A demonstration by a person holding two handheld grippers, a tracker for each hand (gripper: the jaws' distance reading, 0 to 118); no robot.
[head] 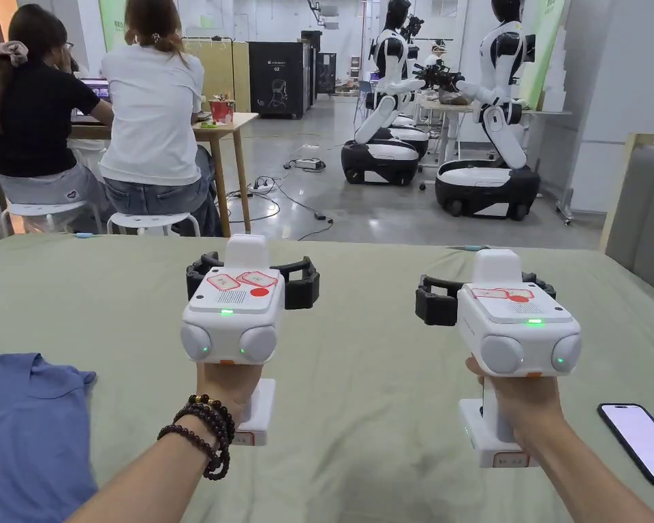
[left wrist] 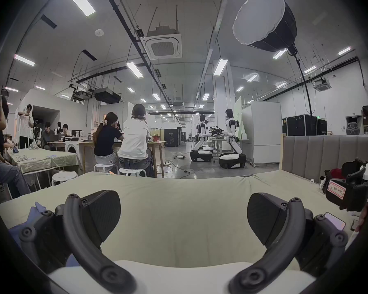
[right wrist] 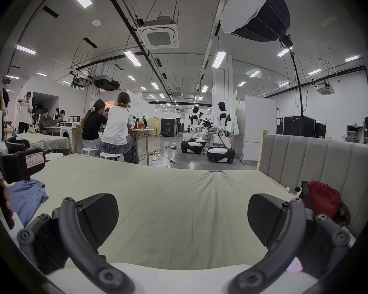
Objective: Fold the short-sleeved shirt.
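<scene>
Lying left of both gaping claws [head: 252,269], blue shirt [head: 26,429]

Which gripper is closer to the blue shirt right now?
Left. The left gripper hovers open just right of the blue shirt; the right gripper, also open, is farther right, near the phone.

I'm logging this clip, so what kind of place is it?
Probably a robotics lab or data-collection workspace: humanoid robots on wheeled bases stand on the open floor, a studio softbox light hangs overhead, and people work at a desk.
</scene>
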